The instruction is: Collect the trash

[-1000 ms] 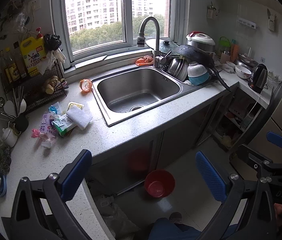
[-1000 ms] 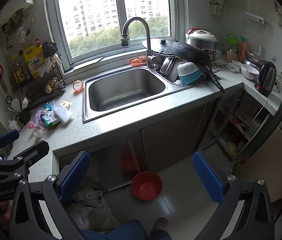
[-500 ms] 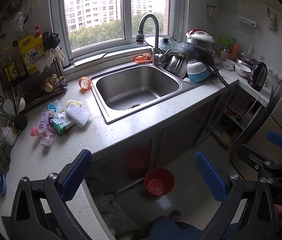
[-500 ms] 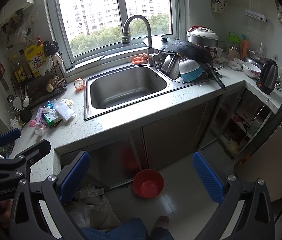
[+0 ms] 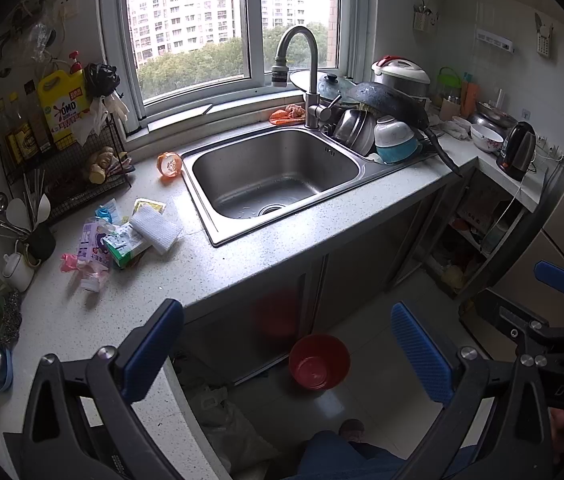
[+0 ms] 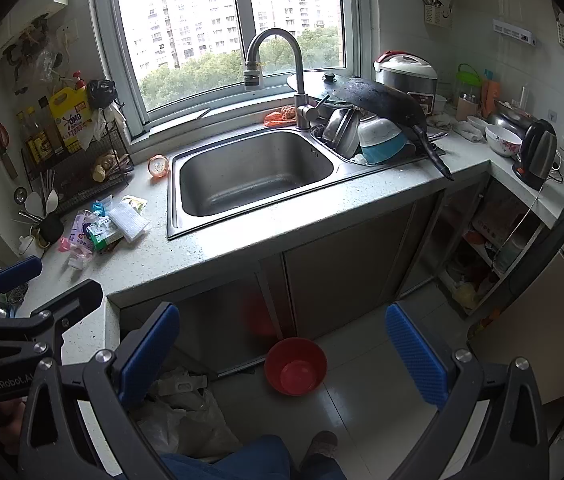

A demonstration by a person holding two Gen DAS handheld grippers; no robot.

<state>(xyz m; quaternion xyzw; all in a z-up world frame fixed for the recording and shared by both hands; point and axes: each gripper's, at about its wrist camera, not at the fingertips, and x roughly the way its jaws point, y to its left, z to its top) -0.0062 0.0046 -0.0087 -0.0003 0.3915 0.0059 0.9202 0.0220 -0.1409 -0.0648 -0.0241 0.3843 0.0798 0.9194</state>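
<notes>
A heap of trash (image 5: 117, 236) lies on the grey counter left of the sink: wrappers, a small purple carton, a green pack, a white pad and pink scraps; it also shows in the right wrist view as the trash heap (image 6: 101, 228). My left gripper (image 5: 286, 344) is open and empty, held back from the counter edge, well short of the heap. My right gripper (image 6: 282, 344) is open too, over the floor in front of the cabinets. A red bin (image 5: 319, 361) stands on the floor below the counter; the same red bin (image 6: 295, 365) sits between my right fingers' line of sight.
A steel sink (image 5: 269, 176) with a tall tap (image 5: 302, 68) fills the counter's middle. Stacked bowls and a black pan (image 5: 394, 108) sit to its right, a kettle (image 5: 520, 150) beyond. A wire rack (image 5: 61, 168) with bottles lines the left wall. A plastic bag (image 6: 185, 420) lies on the floor.
Both views have shifted slightly, with the counter and sink sliding a little in frame. Both grippers stay open and empty.
</notes>
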